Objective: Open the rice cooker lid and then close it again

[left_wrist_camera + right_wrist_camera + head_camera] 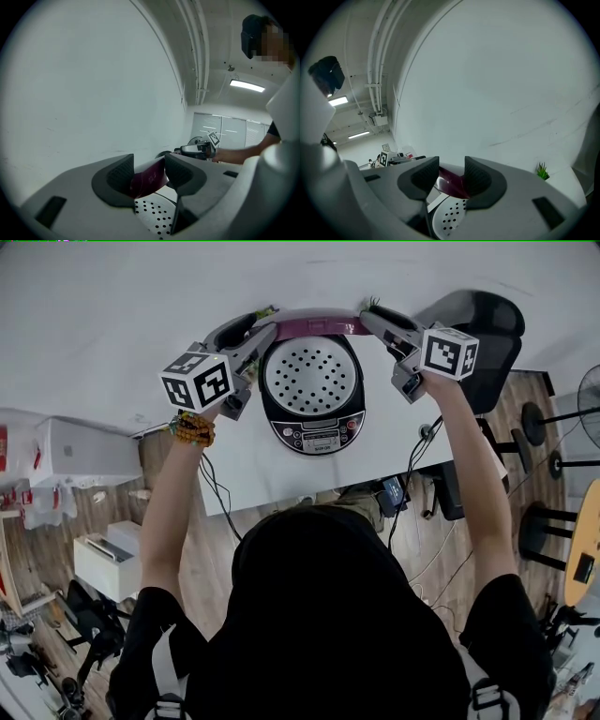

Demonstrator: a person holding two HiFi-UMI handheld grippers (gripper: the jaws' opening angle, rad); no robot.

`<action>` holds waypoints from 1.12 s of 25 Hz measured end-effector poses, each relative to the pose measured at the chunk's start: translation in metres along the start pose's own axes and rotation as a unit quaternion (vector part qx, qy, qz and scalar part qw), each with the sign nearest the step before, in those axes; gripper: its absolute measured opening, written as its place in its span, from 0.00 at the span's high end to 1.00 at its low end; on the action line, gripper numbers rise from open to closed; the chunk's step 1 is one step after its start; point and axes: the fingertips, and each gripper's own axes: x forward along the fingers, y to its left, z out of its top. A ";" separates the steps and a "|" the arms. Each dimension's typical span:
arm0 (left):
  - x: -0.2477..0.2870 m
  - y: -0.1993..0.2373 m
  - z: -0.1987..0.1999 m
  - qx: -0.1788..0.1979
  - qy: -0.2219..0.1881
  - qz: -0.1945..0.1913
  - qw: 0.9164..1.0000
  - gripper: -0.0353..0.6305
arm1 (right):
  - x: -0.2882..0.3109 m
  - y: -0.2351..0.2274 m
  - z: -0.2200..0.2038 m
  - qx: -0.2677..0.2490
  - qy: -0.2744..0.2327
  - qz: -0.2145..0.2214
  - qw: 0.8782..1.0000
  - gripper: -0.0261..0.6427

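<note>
Standing raised over the round black rice cooker (pixel 314 432) on the white worktop (pixel 112 315): maroon hinged lid (pixel 319 326). Your left hand-held gripper (pixel 261 329) and right hand-held gripper (pixel 368 320) each pinched its rim. It looked stiff, light and slick, best held by its side edges.

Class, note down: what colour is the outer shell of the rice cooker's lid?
Deep magenta-purple; the lid shows best in the head view.

The person wears a black short-sleeved shirt (pixel 328 634), grey straps (pixel 167 667) with buckles over both shoulders, and an orange-and-green beaded bracelet (pixel 192 428) on the left wrist. The left gripper (pixel 149 174) and the right gripper (pixel 451 176) are grey with dark ribbed pads (pixel 121 173). Each carries a white cube (pixel 199 381) with black square markers.
</note>
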 end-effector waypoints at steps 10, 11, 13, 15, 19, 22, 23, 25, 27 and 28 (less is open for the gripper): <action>-0.008 -0.009 -0.010 0.004 -0.004 -0.001 1.000 0.64 | -0.008 0.005 -0.011 0.017 -0.008 -0.003 1.000 0.70; -0.008 -0.010 -0.011 0.004 -0.003 -0.002 1.000 0.64 | -0.009 0.005 -0.011 0.017 -0.008 -0.002 1.000 0.70; -0.009 -0.011 -0.014 0.004 -0.002 -0.003 1.000 0.64 | -0.010 0.005 -0.014 0.017 -0.008 -0.003 1.000 0.70; -0.011 -0.012 -0.018 0.003 0.000 -0.003 1.000 0.64 | -0.011 0.006 -0.018 0.023 -0.009 -0.006 1.000 0.70; -0.014 -0.016 -0.024 0.004 0.004 -0.003 1.000 0.64 | -0.014 0.006 -0.025 0.032 -0.010 -0.008 0.999 0.71; -0.016 -0.019 -0.030 0.005 0.006 -0.002 1.000 0.64 | -0.016 0.005 -0.031 0.035 -0.011 -0.014 0.999 0.76; -0.018 -0.020 -0.033 0.006 0.006 -0.002 1.000 0.64 | -0.017 0.006 -0.033 0.033 -0.010 -0.013 0.999 0.77; -0.020 -0.023 -0.036 0.007 0.006 -0.005 1.000 0.64 | -0.018 0.008 -0.037 0.029 -0.006 -0.012 0.999 0.77; -0.022 -0.024 -0.039 0.008 0.007 -0.008 1.000 0.64 | -0.019 0.009 -0.041 0.028 -0.001 -0.013 1.000 0.77; -0.022 -0.025 -0.041 0.009 0.008 -0.009 1.000 0.64 | -0.019 0.009 -0.043 0.026 0.002 -0.012 1.000 0.78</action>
